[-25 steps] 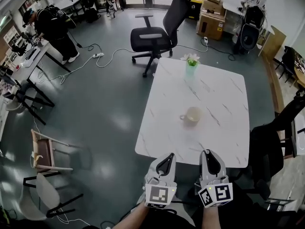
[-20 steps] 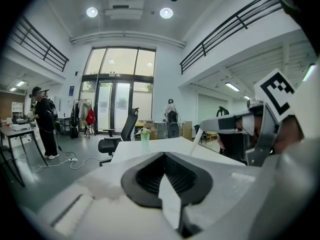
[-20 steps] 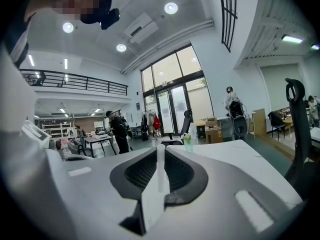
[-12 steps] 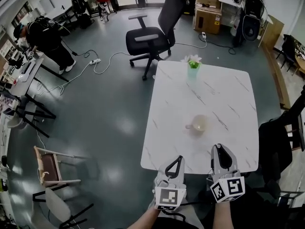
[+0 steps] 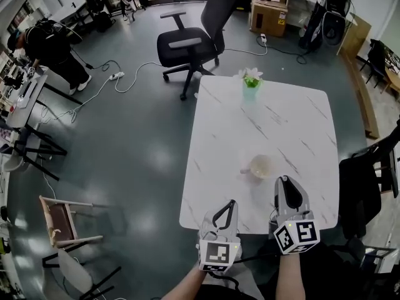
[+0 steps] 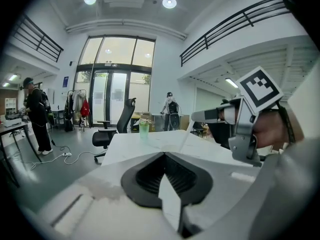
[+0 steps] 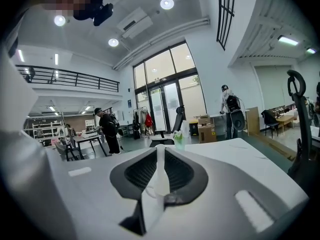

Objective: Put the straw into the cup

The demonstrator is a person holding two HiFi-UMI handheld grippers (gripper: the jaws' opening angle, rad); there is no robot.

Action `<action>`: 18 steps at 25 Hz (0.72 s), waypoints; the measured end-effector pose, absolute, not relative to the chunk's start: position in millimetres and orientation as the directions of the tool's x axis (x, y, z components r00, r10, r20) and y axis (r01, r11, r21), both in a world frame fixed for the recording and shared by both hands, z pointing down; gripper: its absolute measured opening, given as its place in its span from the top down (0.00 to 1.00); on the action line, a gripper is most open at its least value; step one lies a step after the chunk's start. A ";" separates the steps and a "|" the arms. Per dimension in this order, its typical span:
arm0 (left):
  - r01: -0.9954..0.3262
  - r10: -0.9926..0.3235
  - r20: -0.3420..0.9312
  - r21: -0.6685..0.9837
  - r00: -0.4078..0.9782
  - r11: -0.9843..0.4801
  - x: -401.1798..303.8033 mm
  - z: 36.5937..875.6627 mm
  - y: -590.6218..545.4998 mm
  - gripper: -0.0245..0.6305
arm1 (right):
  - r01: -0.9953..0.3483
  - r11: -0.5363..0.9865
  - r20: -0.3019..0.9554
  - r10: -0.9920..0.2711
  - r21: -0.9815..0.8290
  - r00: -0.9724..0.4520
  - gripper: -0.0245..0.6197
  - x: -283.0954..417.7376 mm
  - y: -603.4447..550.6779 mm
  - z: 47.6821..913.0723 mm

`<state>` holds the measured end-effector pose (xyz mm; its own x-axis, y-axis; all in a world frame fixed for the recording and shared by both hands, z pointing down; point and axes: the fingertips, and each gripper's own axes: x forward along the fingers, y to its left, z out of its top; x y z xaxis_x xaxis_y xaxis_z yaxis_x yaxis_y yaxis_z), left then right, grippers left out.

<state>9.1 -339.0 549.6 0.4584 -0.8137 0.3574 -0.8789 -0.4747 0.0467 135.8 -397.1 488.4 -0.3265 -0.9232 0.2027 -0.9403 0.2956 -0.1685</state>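
Grips a thin white straw, seemingly, in the right gripper; holds it near the cup on the table. Carries the left gripper alongside, jaws together, empty.

Left tool shut; right tool seemingly gripping.

Smooth, shiny surfaces
Ahead of the jaws, the marble-veined table looks polished and glossy; the cup looks glazed.
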 end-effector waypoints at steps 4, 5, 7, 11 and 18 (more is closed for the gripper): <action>-0.874 -0.804 0.368 0.053 0.467 -0.483 12.2 555.9 -352.6 0.96 | -0.942 0.292 0.227 -0.918 -0.167 -0.325 0.89 135.7 -417.9 500.6; -0.872 -0.802 0.370 0.054 0.469 -0.486 13.0 557.3 -356.1 0.96 | -0.942 0.291 0.236 -0.916 -0.165 -0.324 0.89 136.0 -423.2 504.5; -0.870 -0.797 0.377 0.054 0.472 -0.489 13.7 560.6 -362.4 0.96 | -0.944 0.287 0.259 -0.911 -0.165 -0.322 0.89 136.6 -432.7 514.3; -0.871 -0.790 0.395 0.058 0.468 -0.488 12.5 569.5 -370.4 0.96 | -0.947 0.282 0.327 -0.890 -0.156 -0.319 0.89 136.7 -444.4 539.8; -0.875 -0.783 0.420 0.058 0.459 -0.481 11.5 582.5 -381.6 0.96 | -0.948 0.265 0.387 -0.867 -0.178 -0.315 0.89 138.6 -455.9 568.8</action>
